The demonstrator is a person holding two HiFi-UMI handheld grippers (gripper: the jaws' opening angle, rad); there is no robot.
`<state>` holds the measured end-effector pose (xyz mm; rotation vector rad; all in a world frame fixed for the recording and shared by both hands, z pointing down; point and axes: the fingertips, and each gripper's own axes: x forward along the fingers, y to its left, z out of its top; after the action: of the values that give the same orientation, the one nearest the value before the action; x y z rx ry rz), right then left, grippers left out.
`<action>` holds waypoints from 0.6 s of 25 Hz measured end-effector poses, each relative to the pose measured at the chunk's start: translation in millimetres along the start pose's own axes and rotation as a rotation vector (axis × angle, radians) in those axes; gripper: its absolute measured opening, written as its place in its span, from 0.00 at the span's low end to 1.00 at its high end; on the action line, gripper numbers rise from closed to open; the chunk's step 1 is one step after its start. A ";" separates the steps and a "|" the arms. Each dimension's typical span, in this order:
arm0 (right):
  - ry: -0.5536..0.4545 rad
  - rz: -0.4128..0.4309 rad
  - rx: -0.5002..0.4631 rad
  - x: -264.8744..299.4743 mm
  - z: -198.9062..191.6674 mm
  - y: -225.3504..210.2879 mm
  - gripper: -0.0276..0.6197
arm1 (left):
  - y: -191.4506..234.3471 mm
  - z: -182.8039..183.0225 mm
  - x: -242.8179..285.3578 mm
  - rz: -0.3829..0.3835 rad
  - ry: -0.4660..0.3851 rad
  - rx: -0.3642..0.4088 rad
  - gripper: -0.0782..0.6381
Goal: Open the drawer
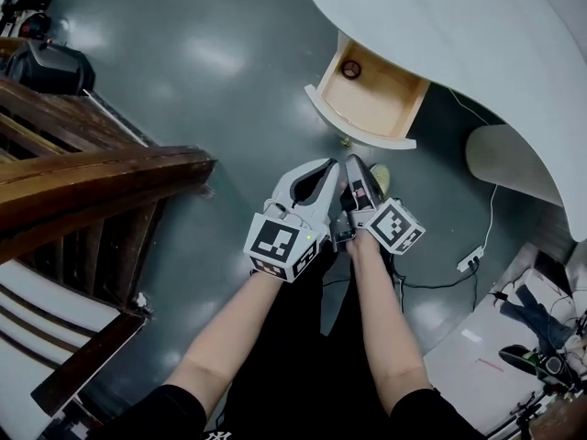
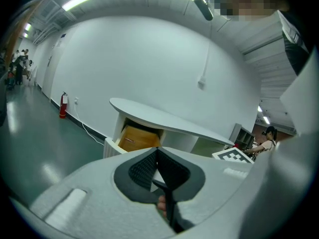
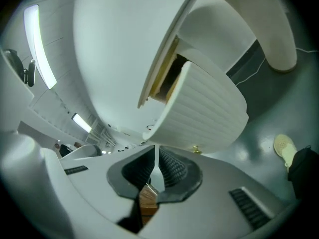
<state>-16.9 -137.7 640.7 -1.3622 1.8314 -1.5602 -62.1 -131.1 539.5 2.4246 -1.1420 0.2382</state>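
The drawer of the white round table stands pulled out, showing its wooden inside with a small round thing in it. Its curved white ribbed front carries a small brass knob. Both grippers hang side by side above the floor, a short way in front of the drawer and apart from it. My left gripper is shut with nothing between its pads. My right gripper is also shut and holds nothing, its tips just under the drawer front in its own view.
A dark wooden chair or railing stands at the left, with a black bag behind it. The table's white pedestal is at the right, with a cable and power strip on the grey floor. A pale yellow thing lies by my feet.
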 end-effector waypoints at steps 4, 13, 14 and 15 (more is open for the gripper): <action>0.030 0.052 -0.084 -21.5 10.7 56.4 0.09 | -20.3 31.1 -11.6 -0.017 0.006 0.007 0.12; 0.049 0.127 -0.348 -55.7 55.3 181.6 0.07 | -54.2 122.6 -46.7 -0.050 -0.049 0.022 0.12; 0.049 0.134 -0.372 -58.3 60.6 193.5 0.07 | -55.7 132.7 -50.6 -0.046 -0.057 0.021 0.12; 0.048 0.141 -0.395 -60.6 65.6 205.2 0.07 | -57.1 142.6 -54.2 -0.043 -0.065 0.019 0.12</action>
<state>-24.4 -139.4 417.0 -1.3248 2.2996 -1.2118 -58.0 -128.1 376.8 2.4875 -1.1185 0.1582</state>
